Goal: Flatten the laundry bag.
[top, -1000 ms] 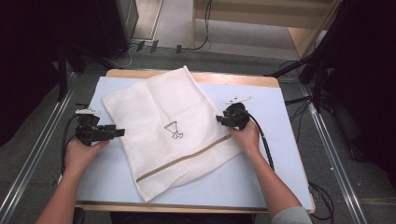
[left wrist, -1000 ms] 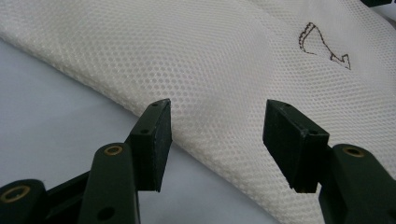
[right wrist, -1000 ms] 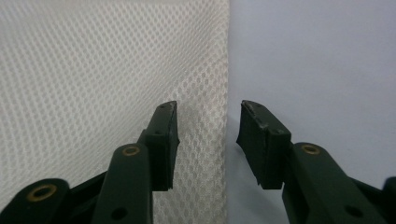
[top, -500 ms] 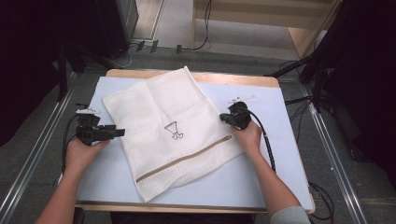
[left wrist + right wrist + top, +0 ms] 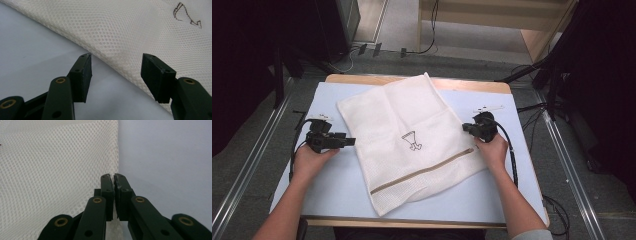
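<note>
Pale blue sheeting covers the table (image 5: 512, 200), and a white mesh laundry bag (image 5: 412, 130) lies flat on it between the two claws, its zipper (image 5: 422, 170) running slantwise. The right gripper (image 5: 114, 176) is pressed together at the bag's edge, apparently pinching its hem. The left gripper (image 5: 115, 61) is spread, the bag's edge just ahead, running diagonally across its jaws; closing there needs a short advance.
</note>
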{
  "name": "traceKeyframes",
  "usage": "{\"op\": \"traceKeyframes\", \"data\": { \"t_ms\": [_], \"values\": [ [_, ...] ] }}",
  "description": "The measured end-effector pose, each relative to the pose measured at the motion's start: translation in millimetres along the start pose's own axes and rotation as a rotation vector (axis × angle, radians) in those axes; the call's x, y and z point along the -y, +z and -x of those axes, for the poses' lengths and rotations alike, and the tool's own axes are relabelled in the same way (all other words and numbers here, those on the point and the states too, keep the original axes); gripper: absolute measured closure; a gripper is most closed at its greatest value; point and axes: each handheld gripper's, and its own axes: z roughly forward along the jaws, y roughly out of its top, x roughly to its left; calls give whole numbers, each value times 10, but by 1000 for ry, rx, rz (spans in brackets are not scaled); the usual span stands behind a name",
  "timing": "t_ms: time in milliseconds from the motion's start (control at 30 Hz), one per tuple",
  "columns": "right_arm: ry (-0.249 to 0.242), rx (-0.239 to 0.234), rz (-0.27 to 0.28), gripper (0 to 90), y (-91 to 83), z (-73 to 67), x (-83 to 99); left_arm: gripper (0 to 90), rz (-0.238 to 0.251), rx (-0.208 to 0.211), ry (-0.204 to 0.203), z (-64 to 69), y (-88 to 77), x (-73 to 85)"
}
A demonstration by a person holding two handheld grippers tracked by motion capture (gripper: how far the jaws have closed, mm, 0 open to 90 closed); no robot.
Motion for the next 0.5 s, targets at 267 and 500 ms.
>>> {"op": "traceKeyframes", "data": {
  "t_ms": [267,500],
  "values": [
    [42,5,-1,880,-131,114,166,429,-28,29,-5,73,217,-86],
    [39,16,-5,880,-152,86,209,484,-31,35,-6,128,323,-131]
  ]
}}
